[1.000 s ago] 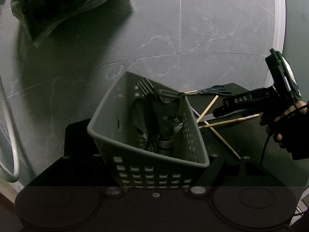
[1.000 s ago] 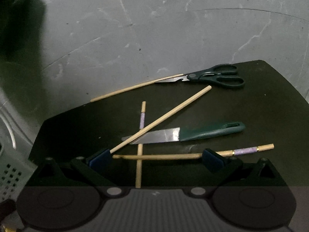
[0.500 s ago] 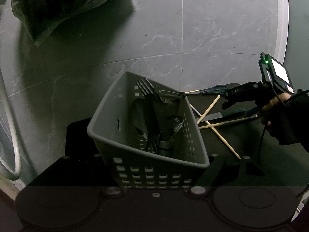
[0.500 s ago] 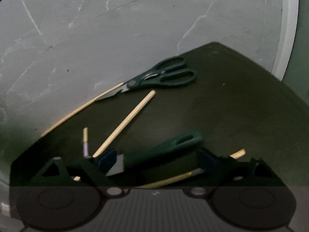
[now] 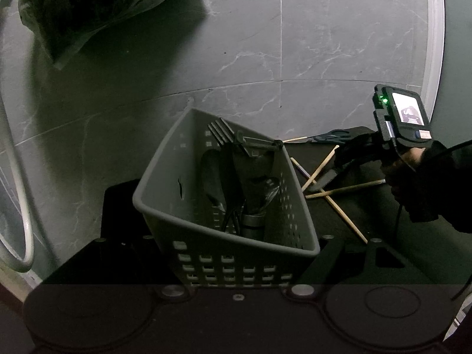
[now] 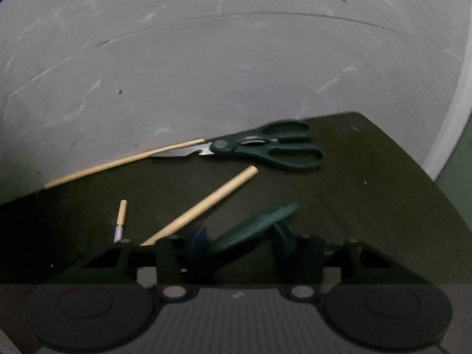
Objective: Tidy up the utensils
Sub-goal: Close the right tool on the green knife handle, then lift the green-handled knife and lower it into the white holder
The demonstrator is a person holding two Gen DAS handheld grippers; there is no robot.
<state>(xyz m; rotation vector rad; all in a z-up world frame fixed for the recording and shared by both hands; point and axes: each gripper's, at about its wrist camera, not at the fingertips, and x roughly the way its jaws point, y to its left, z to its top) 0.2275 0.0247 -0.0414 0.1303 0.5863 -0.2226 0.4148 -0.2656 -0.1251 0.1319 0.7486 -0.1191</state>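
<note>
My left gripper [image 5: 236, 253] is shut on the near wall of a grey perforated basket [image 5: 165, 174] and holds it tilted. Inside it stand a fork [image 5: 221, 131], a spoon and other dark utensils. My right gripper [image 6: 240, 240] has its blue pads close around the green handle of a knife [image 6: 253, 225] on the dark mat [image 6: 368, 183]; it also shows in the left wrist view [image 5: 342, 162]. Green scissors [image 6: 271, 146] and several wooden chopsticks [image 6: 203, 203] lie on the mat beyond.
A plastic bag [image 5: 88, 8] lies on the grey marble floor at the far left. A white hoop-shaped tube [image 5: 17, 206] curves along the left edge. The mat's far edge runs just behind the scissors.
My right gripper moved forward over the knife and its fingers closed in around the green handle. The basket in my left gripper stayed still.
</note>
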